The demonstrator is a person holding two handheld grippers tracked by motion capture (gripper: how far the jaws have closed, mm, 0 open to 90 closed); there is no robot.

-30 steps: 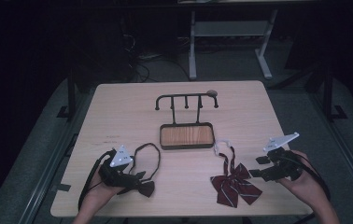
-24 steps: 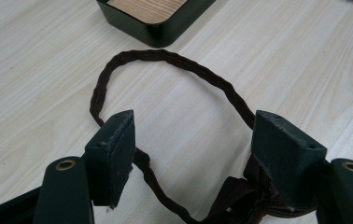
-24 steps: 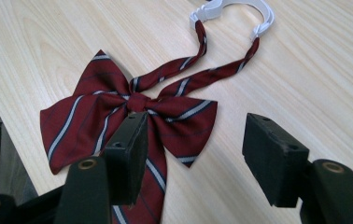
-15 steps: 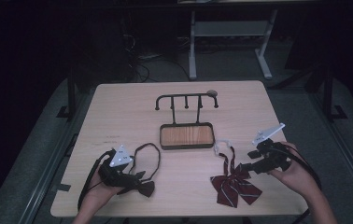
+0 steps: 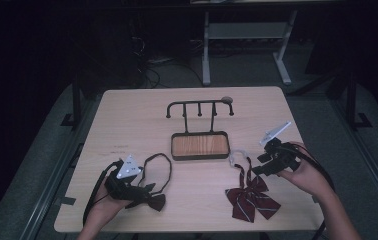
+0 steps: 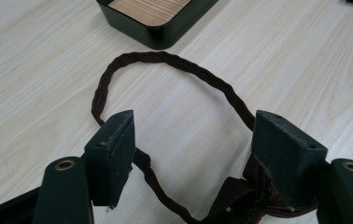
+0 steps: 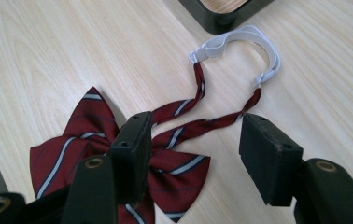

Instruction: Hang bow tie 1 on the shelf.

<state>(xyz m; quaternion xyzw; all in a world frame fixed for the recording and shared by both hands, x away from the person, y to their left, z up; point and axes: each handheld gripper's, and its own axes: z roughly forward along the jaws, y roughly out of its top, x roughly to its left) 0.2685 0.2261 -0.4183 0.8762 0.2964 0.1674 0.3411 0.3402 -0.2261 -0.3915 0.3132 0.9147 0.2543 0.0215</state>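
Left gripper view looks along the left gripper (image 6: 191,154), whose two black jaws stand spread wide apart with nothing pinched between them. Just under and beyond them lies a dark brown bow tie (image 6: 240,200) with a thin braided neck loop; the loop curves away across the pale wooden table (image 6: 39,60) toward the corner of a black-rimmed tray with a wood-grain floor (image 6: 151,18).

In the right gripper view, the right gripper (image 7: 195,149) is also spread open and holds nothing. It hovers over a dark red bow tie with white stripes (image 7: 72,158), whose two striped straps run out between the jaws and join a white elastic band (image 7: 240,39) lying just beside the tray's corner.

From the high view, the left gripper (image 5: 137,190) sits low at the table's near left, right at the brown bow tie (image 5: 152,200). The right gripper (image 5: 259,167) is held at the near right, just above the red bow tie (image 5: 252,200). Between them, farther back, the tray (image 5: 199,156) forms the base of a black metal rack with a row of hooks (image 5: 199,106).
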